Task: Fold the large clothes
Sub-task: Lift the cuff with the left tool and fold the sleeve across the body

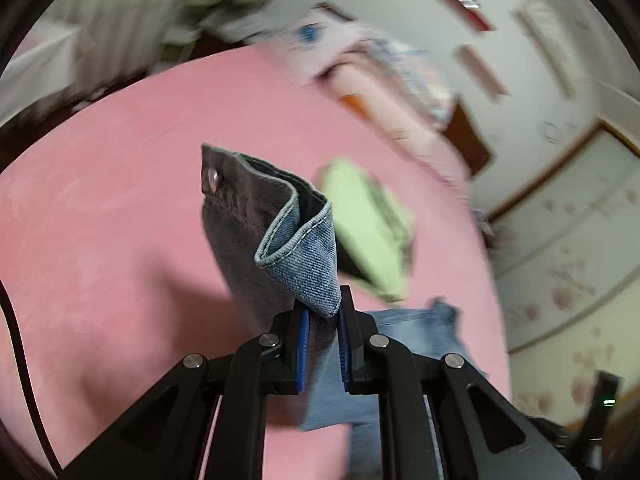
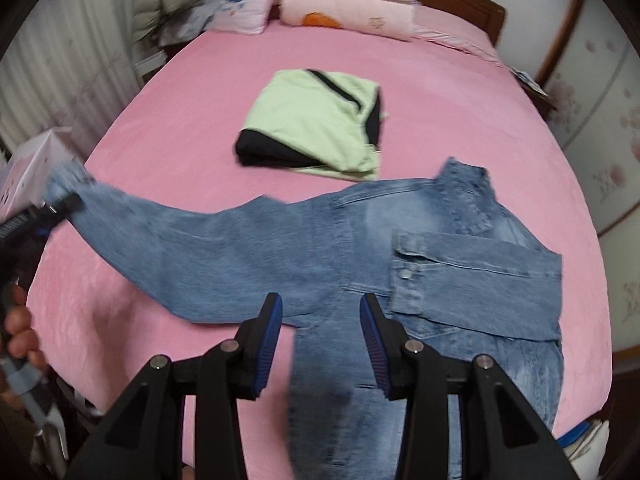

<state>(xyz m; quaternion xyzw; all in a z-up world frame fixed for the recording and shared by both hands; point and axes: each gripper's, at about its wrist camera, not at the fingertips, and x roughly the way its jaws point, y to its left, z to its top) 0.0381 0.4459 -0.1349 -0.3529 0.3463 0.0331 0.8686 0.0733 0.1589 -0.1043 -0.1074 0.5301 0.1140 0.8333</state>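
Two claws: you hold one in each hand, both over the pink bed (image 2: 192, 92).
Left claw (image 1: 323, 312): its blue pads are pressed together on the cuff (image 1: 276, 220) of the denim jacket's sleeve; the cuff stands up out of the jaws, its metal snap showing at the top left corner.
Left claw from the right wrist view (image 2: 60, 204): blurred at the left edge of the bed, with the end of the sleeve in it and lifted off the sheet.
Right claw (image 2: 321, 316): its fingers stand apart with nothing between them, and it hovers above the lower middle of the jacket.
Denim jacket (image 2: 360, 248): it lies spread across the near half of the bed, collar toward the far right; one sleeve is folded across the body on the right with its buttoned cuff near the middle, while the other sleeve stretches out to your left claw.
Green garment (image 2: 316, 120): a folded light green and black piece lies on the bed just beyond the jacket, apart from it.
Pillows (image 2: 352, 12): pink ones are stacked at the headboard.
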